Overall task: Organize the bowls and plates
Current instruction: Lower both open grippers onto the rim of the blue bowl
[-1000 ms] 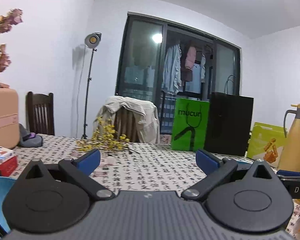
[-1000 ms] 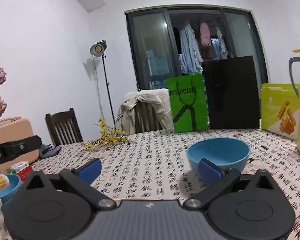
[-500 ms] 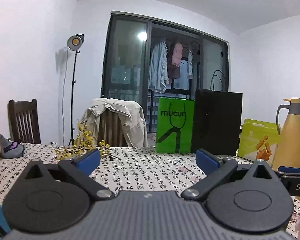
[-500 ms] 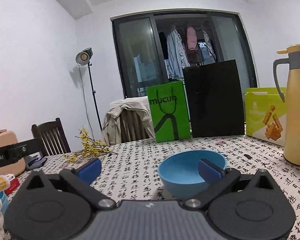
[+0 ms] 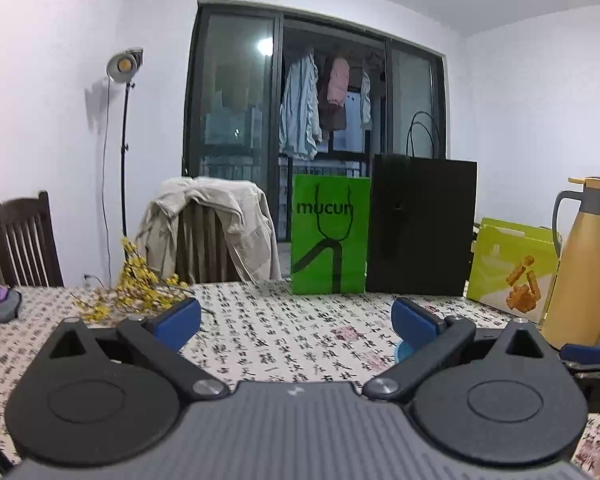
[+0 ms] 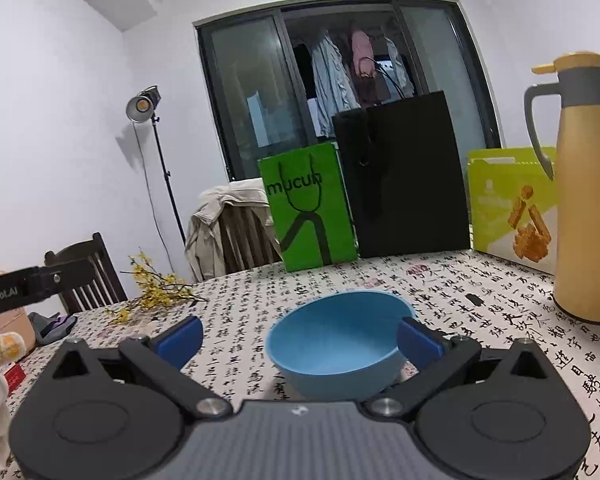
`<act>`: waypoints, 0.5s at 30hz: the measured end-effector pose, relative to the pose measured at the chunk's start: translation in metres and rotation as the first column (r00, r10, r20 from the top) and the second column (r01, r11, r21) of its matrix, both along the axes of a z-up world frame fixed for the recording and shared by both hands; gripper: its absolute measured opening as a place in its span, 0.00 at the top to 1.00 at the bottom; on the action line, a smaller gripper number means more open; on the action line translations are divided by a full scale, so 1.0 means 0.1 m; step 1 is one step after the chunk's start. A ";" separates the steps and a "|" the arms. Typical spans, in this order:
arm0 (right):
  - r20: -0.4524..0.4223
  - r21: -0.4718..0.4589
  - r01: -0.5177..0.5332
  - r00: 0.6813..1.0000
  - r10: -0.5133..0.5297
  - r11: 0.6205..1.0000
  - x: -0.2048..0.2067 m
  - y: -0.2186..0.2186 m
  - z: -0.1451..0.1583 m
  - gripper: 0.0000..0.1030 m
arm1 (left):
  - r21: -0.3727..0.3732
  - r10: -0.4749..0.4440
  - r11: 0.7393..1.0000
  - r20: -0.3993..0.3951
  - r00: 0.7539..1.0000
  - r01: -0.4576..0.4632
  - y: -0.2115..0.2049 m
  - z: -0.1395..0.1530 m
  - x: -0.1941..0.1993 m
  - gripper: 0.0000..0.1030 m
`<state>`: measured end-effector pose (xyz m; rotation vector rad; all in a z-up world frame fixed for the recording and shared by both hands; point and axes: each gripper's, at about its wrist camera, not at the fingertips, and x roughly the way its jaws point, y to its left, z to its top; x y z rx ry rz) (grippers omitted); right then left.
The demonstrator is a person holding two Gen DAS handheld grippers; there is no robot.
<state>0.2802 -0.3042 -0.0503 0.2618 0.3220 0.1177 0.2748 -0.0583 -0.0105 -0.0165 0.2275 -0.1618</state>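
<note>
A blue bowl (image 6: 340,340) stands upright on the patterned tablecloth (image 6: 480,308), right in front of my right gripper (image 6: 298,338). That gripper is open; its right pad (image 6: 418,340) overlaps the bowl's right rim, and I cannot tell if it touches. My left gripper (image 5: 296,320) is open too, with only tablecloth (image 5: 280,332) between its pads. A sliver of the blue bowl (image 5: 400,351) peeks out under the left gripper's right pad (image 5: 414,318). The other gripper's body shows at the edge of each view.
At the table's far edge stand a green bag (image 6: 310,208), a black bag (image 6: 404,184) and a yellow-green box (image 6: 512,204). A tall yellow thermos (image 6: 588,200) stands at the right. Yellow flower sprigs (image 6: 156,292) lie at the left, chairs behind.
Both grippers have swung to the right. The blue bowl has shifted from the right gripper's right side toward its centre and looks closer. The left view lost the pink case and blue dish at its left.
</note>
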 end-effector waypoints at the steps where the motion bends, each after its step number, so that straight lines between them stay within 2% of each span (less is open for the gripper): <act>1: -0.008 0.005 0.002 1.000 -0.002 1.000 0.03 -0.03 -0.01 0.00 | -0.008 -0.006 1.000 -0.012 1.000 0.006 0.00 0.00 0.03 0.00; 6: -0.047 0.031 0.003 0.999 -0.001 1.000 0.16 -0.18 -0.03 0.00 | -0.023 -0.021 1.000 -0.066 0.998 0.020 -0.10 0.02 0.25 0.00; 15: -0.082 0.037 0.012 0.997 -0.009 0.999 0.39 -0.34 -0.05 0.00 | 0.000 -0.029 1.000 -0.115 0.993 0.029 -0.35 0.03 0.64 0.00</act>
